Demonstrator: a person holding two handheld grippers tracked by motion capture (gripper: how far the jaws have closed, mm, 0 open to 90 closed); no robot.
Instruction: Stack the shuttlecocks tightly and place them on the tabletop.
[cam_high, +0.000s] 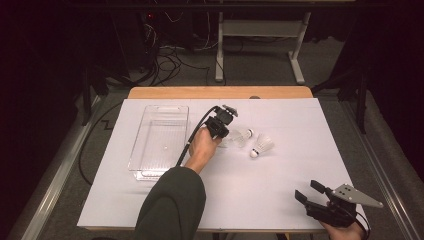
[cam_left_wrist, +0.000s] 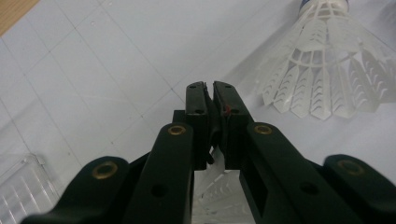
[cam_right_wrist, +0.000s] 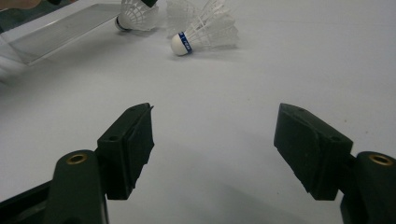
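- The left hand-held gripper (cam_high: 223, 131) is out over the middle of the white bench (cam_high: 280, 195), the green-sleeved forearm (cam_high: 172, 205) stretching forward from the bottom edge and the hand (cam_high: 202, 145) wrapped around its body.
- Its jaws stand almost together, a thin gap between the pads; nothing shows pinched at their tips, while white feather skirt shows below them in the left gripper view.
- A shuttlecock (cam_high: 242, 135) lies just beside that gripper, and a second shuttlecock (cam_high: 262, 146) lies on its side close to the first.
- A clear plastic tray (cam_high: 150, 167) lies left of the hand.
- The right hand-held gripper (cam_high: 308, 191) rests low at the near right corner, jaws wide apart and empty, well apart from the shuttlecocks.
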